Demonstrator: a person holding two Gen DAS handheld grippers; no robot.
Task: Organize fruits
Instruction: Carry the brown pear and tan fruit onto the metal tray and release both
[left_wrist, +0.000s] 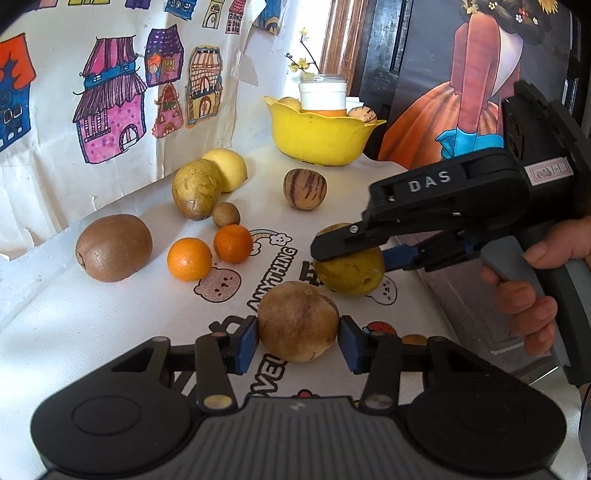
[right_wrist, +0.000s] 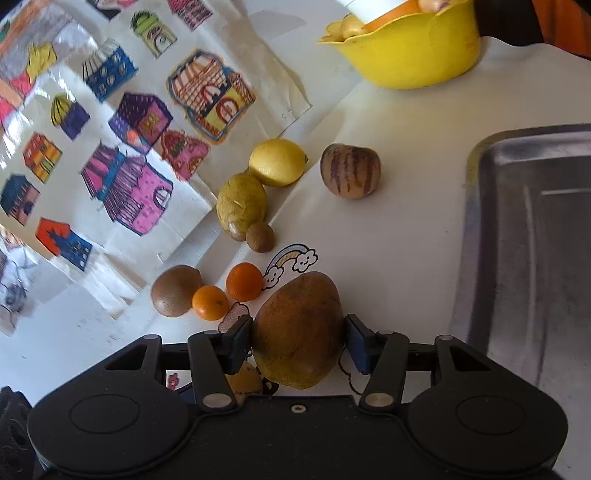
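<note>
From the left wrist view, the left claw (left_wrist: 298, 339) has its two blue pads pressed against the sides of a round tan fruit (left_wrist: 297, 320) with faint stripes, which sits low over the white printed cloth of the table (left_wrist: 92, 332). Just beyond it, the right claw (left_wrist: 354, 254) comes in from the right, held by a person's hand (left_wrist: 532, 295), and is closed on a yellow-brown fruit (left_wrist: 351, 271) that touches or nearly touches the cloth. Further back on the table lie a brown kiwi-like fruit (left_wrist: 113, 247), two small oranges (left_wrist: 189, 258) side by side, a tiny brown round fruit (left_wrist: 226, 214), a large greenish-yellow fruit (left_wrist: 196, 188) touching a lemon (left_wrist: 228, 169), and a purple-striped fruit (left_wrist: 304, 189) standing apart. At the back stands a yellow bowl (left_wrist: 317, 138) holding a white jar (left_wrist: 322, 94) and some pale fruits, before a sheet of coloured house drawings (left_wrist: 110, 110). From the right wrist view, the right claw (right_wrist: 298, 343) grips the yellow-brown fruit (right_wrist: 299, 328) between its pads, narrow enough to hold it at its middle. To the right lies a steel tray (right_wrist: 524, 240), near the held fruit but not touching it. The oranges (right_wrist: 243, 281), the kiwi-like fruit (right_wrist: 173, 291), the greenish-yellow fruit (right_wrist: 241, 205), the lemon (right_wrist: 277, 161) and the striped fruit (right_wrist: 349, 170) lie beyond on the cloth, and the yellow bowl (right_wrist: 413, 55) sits at the top edge.
</note>
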